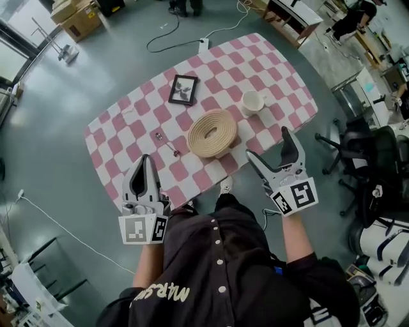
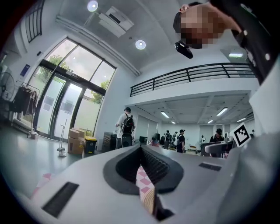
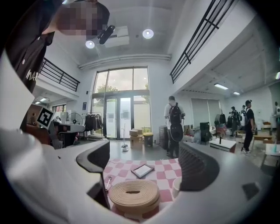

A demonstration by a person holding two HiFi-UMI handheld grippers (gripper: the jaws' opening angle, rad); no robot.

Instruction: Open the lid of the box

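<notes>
We are holding our left gripper (image 1: 146,165), pressed together on nothing, at the round woven box's (image 1: 213,132) 8 o'clock, and our right gripper (image 1: 268,145), spread wide and empty, at 4 o'clock. The box is sitting mid-table, lid apparently on, so we are aiming to straddle the lid's rim squarely and lift straight up.

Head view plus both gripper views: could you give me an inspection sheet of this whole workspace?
Surface: table under pink-and-white chequered cloth.
Job's things: round tan woven box, lid appears on, untouched.
Clutter: black picture frame, white mug, small metal utensil.
Grippers: left gripper shut, empty; right gripper open, empty; both short of the box.
Cables: black cable and white cable on the floor.
Surroundings: cardboard boxes, black office chair, person with backpack.
</notes>
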